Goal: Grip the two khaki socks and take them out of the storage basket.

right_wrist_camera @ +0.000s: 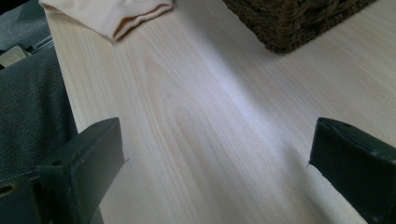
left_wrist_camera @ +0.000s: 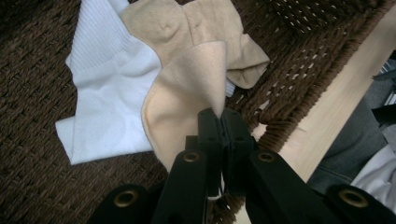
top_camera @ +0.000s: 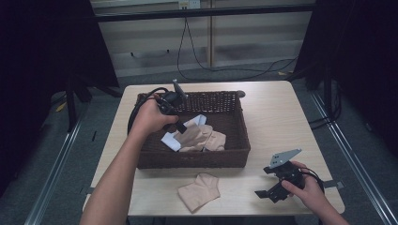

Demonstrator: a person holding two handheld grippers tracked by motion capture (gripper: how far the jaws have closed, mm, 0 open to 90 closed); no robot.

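Observation:
A dark wicker basket (top_camera: 237,157) stands in the middle of the table and holds a white sock (left_wrist_camera: 109,93) and beige socks (top_camera: 206,138). My left gripper (top_camera: 182,127) hangs over the basket's left part, shut on the edge of a beige sock (left_wrist_camera: 187,93) that it lifts by one corner. Beneath it another beige sock (left_wrist_camera: 196,28) rests on the white one. One more beige sock (top_camera: 201,191) lies flat on the table in front of the basket. My right gripper (top_camera: 265,194) rests low at the table's front right, open, with bare wood between its jaws.
The pale wooden table (top_camera: 277,122) has free room to the right of the basket and along its front edge. Cables (top_camera: 225,70) run over the floor behind the table. Metal rails (top_camera: 356,164) flank it on both sides.

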